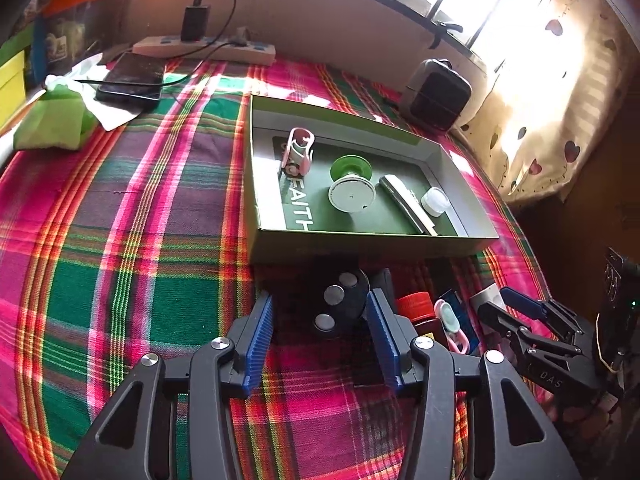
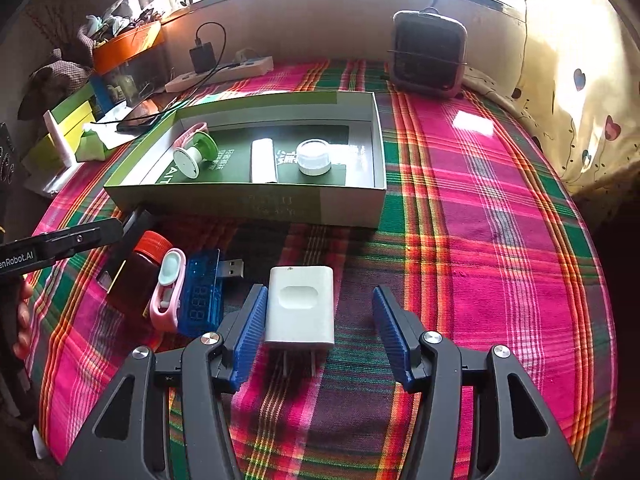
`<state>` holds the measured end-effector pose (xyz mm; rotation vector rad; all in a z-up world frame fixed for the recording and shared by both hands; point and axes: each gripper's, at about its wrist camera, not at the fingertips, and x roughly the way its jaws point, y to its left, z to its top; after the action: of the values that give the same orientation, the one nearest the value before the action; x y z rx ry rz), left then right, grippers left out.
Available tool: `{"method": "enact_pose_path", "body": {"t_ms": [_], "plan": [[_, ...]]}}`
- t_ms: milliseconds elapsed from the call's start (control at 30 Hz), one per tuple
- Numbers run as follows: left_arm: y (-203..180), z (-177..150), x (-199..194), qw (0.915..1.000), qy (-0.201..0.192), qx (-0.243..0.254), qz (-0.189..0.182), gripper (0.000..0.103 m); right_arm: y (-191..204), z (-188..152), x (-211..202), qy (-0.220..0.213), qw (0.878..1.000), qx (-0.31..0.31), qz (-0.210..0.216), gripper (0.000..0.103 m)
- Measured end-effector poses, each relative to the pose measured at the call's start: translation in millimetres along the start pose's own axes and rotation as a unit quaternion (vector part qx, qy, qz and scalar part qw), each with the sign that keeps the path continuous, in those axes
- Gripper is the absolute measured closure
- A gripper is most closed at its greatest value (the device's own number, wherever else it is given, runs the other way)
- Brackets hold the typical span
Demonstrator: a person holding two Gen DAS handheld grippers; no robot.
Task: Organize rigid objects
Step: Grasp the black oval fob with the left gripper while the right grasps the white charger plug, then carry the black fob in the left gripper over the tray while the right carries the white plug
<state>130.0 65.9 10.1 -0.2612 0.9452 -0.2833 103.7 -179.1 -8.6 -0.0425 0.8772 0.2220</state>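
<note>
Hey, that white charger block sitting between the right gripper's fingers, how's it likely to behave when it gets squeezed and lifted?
The white charger block looks like hard plastic, so it probably stays stiff under the right gripper. Its smooth, glossy sides might slip a little against the ribbed pads. Lying flat on the plaid cloth, it seems unlikely to roll, and it's probably light.

Right gripper (image 2: 320,332) open, straddling white charger (image 2: 300,306) on plaid cloth (image 2: 500,240); green box (image 2: 248,200) beyond.
</note>
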Motion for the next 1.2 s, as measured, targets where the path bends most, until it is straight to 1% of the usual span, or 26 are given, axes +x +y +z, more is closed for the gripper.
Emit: {"method": "enact_pose_path", "body": {"t_ms": [233,300,467,567,700,900,1100,1200], "plan": [[-4.2,2.7,5.3,1.0,0.003,0.005,0.004,0.055,-3.9,-1.1,-2.0,-0.001,1.0,0.0,-0.007,0.048],[-3.7,3.3,5.9,1.0,0.002,0.003,0.004,0.055,-4.1,-1.1,-1.5,-0.001,1.0,0.001,-0.007,0.05],[-0.8,3.8,6.2,0.9999,0.002,-0.002,0.012,0.055,-4.2,-2.1,0.0,0.003,1.0,-0.002,-0.009,0.065],[-0.9,4.3,6.3,0.9998,0.002,-0.001,0.017,0.055,-4.3,-2.4,0.3,0.003,1.0,-0.002,-0.006,0.068],[-2.1,4.2,6.3,0.9994,-0.001,0.006,0.033,0.055,-4.2,-2.4,0.1,0.002,1.0,-0.003,-0.005,0.068],[0.2,3.7,5.0,0.9994,-0.001,0.003,0.034,0.055,-4.4,-1.9,0.0,0.002,1.0,-0.002,-0.004,0.068],[3.1,2.0,2.3,0.9987,-0.004,0.002,0.051,0.055,-4.4,-1.8,0.1,0.002,1.0,-0.002,-0.004,0.068],[3.9,1.2,1.2,0.9983,-0.005,0.002,0.057,0.059,-4.6,-1.8,0.0,0.002,1.0,-0.002,-0.004,0.068]]}}
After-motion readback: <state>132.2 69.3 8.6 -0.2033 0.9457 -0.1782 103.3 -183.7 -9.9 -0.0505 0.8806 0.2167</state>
